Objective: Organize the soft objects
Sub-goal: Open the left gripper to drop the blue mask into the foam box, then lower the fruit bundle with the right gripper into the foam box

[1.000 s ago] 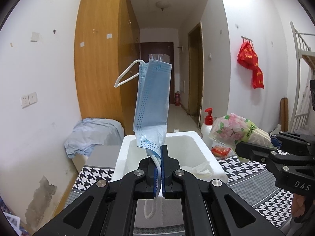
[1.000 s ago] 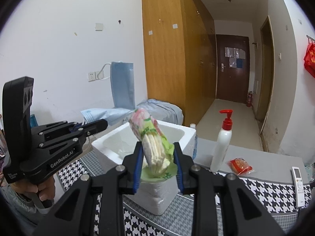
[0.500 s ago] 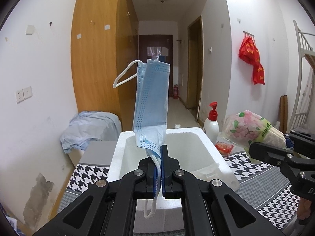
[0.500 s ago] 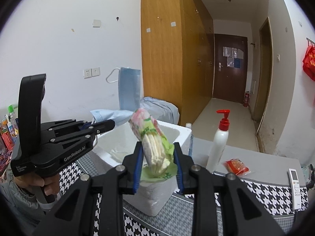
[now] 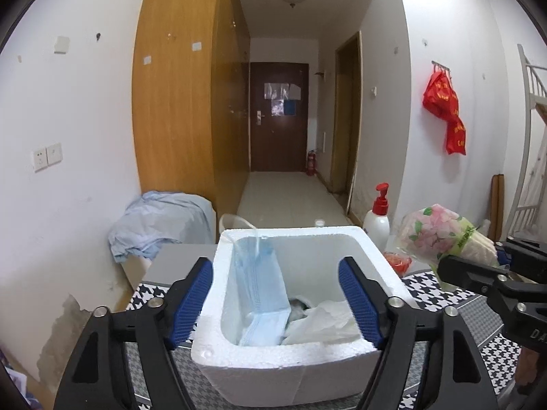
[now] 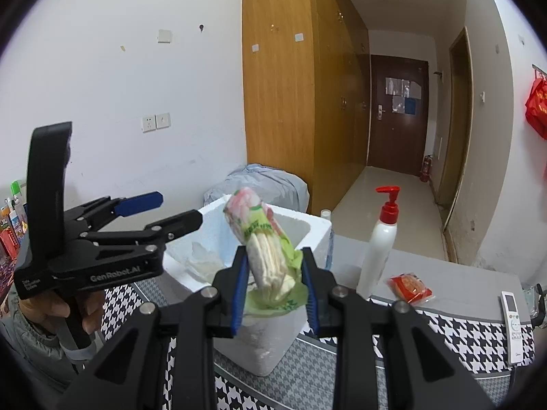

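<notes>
— Now that the left gripper (image 5: 277, 290) is standing wide, where is the face mask (image 5: 263, 294) lying?
— Inside the foam box (image 5: 283, 369), leaning against its left wall, beyond the spread fingers, beside crumpled white paper (image 5: 324, 321). Earlier it was pinched upright; the jaws have just been opening.
— And the right gripper (image 6: 273, 287)?
— It is clamping the tissue pack (image 6: 266, 249) above the worktop (image 6: 461, 328).

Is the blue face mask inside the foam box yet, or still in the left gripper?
Inside. The face mask lies in the foam box against its left wall; the left gripper, jaws just opened, holds nothing.
</notes>
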The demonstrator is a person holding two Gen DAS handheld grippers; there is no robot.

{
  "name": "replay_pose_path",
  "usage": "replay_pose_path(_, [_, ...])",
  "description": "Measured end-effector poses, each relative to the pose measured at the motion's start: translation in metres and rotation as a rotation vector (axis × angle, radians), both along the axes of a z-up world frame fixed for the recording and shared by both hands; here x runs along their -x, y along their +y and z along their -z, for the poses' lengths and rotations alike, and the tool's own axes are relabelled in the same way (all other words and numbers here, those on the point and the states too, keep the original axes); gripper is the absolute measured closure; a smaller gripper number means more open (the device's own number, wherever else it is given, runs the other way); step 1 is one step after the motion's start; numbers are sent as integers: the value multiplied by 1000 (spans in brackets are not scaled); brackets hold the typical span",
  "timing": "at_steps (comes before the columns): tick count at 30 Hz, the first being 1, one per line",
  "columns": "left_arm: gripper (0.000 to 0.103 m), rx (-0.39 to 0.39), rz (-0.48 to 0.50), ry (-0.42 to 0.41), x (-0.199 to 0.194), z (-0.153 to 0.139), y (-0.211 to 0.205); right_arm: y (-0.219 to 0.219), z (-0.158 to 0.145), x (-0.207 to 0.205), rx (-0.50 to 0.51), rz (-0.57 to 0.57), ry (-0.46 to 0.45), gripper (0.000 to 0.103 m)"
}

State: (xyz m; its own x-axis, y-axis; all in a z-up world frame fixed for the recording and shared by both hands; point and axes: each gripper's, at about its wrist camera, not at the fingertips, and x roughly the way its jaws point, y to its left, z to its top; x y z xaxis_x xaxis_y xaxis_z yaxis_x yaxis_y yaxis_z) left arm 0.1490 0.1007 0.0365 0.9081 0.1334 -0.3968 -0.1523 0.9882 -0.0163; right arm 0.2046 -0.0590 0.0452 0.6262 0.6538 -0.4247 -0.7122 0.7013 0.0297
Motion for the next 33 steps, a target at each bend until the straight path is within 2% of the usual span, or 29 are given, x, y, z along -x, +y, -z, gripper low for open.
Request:
replay_pose_path(2, [16, -3, -4, -8, 2, -1, 0, 0, 0, 0, -1, 0, -1, 69])
replay_pose_path(9, [10, -6, -19, -19, 10, -2, 5, 6, -1, 0, 0, -4, -4, 69])
replay_pose_path(33, [1, -21, -90, -63, 42, -2, 36, 40, -5, -2, 26, -16, -6, 69])
